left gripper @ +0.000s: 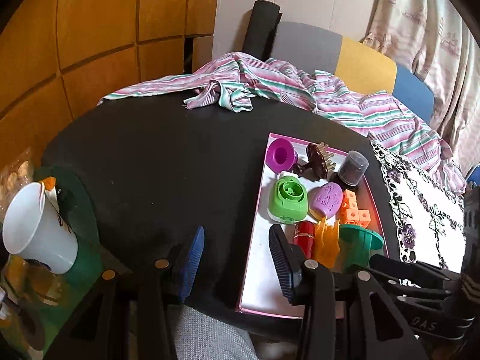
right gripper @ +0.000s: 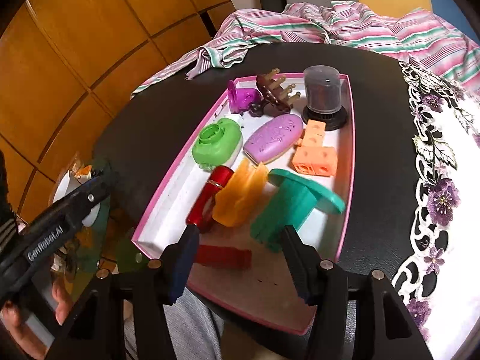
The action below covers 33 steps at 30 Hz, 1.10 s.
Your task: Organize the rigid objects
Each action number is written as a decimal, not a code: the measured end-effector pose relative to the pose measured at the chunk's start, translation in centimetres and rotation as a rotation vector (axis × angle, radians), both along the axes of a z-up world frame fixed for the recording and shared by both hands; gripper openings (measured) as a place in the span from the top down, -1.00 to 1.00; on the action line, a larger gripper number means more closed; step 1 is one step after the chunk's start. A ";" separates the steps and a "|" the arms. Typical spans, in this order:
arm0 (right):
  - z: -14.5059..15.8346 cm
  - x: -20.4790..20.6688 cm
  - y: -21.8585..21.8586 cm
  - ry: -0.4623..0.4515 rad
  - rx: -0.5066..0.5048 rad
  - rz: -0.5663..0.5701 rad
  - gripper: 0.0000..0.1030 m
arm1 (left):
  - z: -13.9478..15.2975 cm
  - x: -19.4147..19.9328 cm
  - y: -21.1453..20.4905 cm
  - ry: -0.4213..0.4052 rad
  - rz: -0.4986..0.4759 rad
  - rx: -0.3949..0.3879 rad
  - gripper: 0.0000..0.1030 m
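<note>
Rigid objects lie gathered in a pink-rimmed tray [right gripper: 349,138] that sits on the black table [left gripper: 156,162], toward its right edge and reaching its near edge. At the tray's far end stand a purple cup-shaped piece [right gripper: 240,96] on its side, a brown comb-like clip [right gripper: 274,91] and a dark bottle under a clear cap [right gripper: 324,96] in the far right corner. Nearer in, a green round-topped toy [right gripper: 217,145] lies against the left wall, with a lilac oval piece [right gripper: 274,138] just beside it and a cluster of orange cubes [right gripper: 316,153] to the right. Closer still, a red cylinder [right gripper: 210,198], an orange ridged piece [right gripper: 241,198] and a teal flanged piece [right gripper: 295,201] lie side by side, touching or nearly so. A red bar [right gripper: 223,256] rests flat on the tray floor at the near end.

Hovering over the tray's near end, the right gripper [right gripper: 240,258] has its jaws spread apart and grips nothing; the red bar shows between them. The left gripper [left gripper: 237,259] is also spread wide and empty, above the table's near edge at the tray's left wall.

A striped cloth [left gripper: 270,90] is heaped along the table's far edge. A white floral mat [right gripper: 444,180] covers the right edge. Off the left edge, a white cup [left gripper: 36,228] stands on a green surface.
</note>
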State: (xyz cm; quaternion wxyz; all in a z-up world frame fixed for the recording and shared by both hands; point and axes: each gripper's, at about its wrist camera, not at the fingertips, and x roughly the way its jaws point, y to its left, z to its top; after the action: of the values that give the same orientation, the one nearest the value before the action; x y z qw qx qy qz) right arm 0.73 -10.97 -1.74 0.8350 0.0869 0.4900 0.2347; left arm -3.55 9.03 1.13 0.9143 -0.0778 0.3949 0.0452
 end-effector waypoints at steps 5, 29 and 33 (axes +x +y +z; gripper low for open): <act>2.4 -0.9 0.2 -0.096 -0.071 -0.033 -0.48 | 0.2 0.1 -0.4 -0.008 0.017 0.022 0.12; 4.6 1.1 -2.2 -0.143 -0.256 -0.327 -0.99 | 2.0 1.5 -3.5 0.023 -0.014 0.163 0.12; 4.6 1.4 -2.6 -0.139 -0.273 -0.357 -0.99 | 2.3 1.9 -4.3 0.025 -0.028 0.181 0.12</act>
State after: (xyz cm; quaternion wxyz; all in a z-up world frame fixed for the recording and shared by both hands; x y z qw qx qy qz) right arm 2.14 -13.58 2.84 0.8990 0.0419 0.4354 0.0204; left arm -1.68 4.74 3.38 0.9131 0.0113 0.4018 0.0689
